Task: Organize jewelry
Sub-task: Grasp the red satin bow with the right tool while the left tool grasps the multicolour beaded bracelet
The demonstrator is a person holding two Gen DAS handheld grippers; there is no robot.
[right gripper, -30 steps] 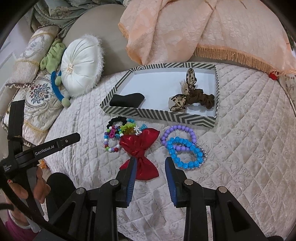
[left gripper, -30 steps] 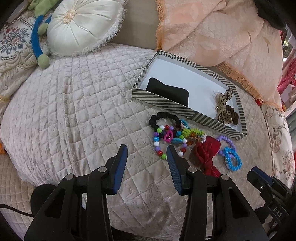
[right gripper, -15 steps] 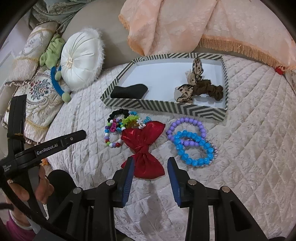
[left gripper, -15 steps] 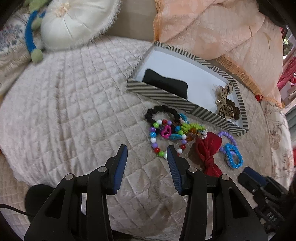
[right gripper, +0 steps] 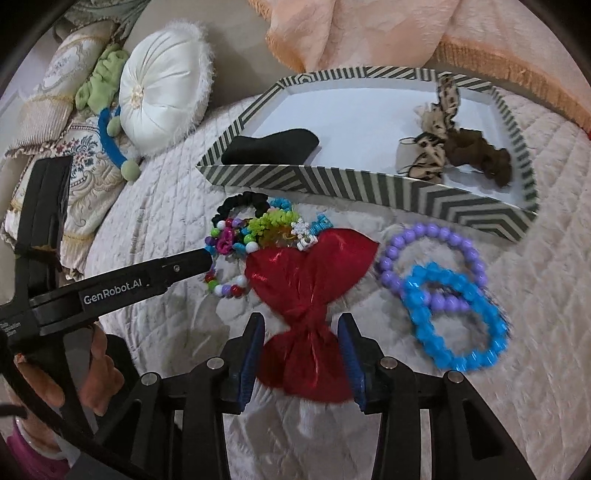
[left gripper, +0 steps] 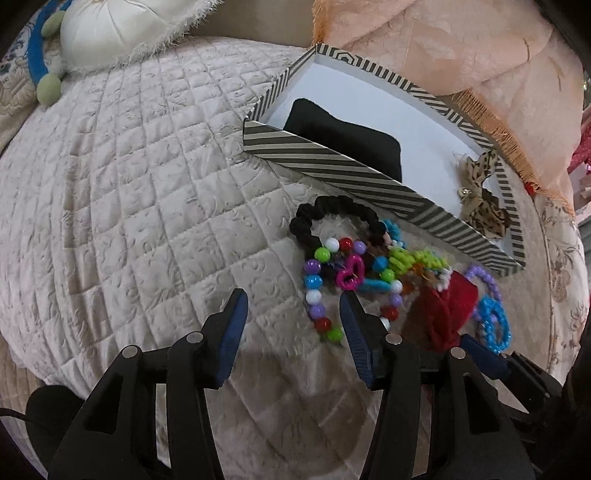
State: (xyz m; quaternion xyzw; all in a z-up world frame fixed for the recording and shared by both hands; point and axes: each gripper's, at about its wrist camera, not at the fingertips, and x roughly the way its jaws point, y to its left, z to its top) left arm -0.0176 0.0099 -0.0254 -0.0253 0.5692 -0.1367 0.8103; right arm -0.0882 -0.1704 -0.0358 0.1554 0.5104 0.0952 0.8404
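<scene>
A striped tray on the quilted bed holds a black cushion and a leopard-print bow scrunchie. In front of it lie a multicoloured bead bracelet, a black scrunchie, a red bow, and purple and blue bracelets. My left gripper is open, its right finger at the bead bracelet's edge. My right gripper is open, its jaws either side of the red bow's lower half.
A white round pillow, a green and blue plush toy and patterned cushions lie at the back left. A peach fringed blanket is heaped behind the tray. The bed edge drops off near me.
Both grippers have moved forward and down toward the jewelry pile. The right gripper's jaws now straddle the red bow; the left now reaches the bead bracelet.
</scene>
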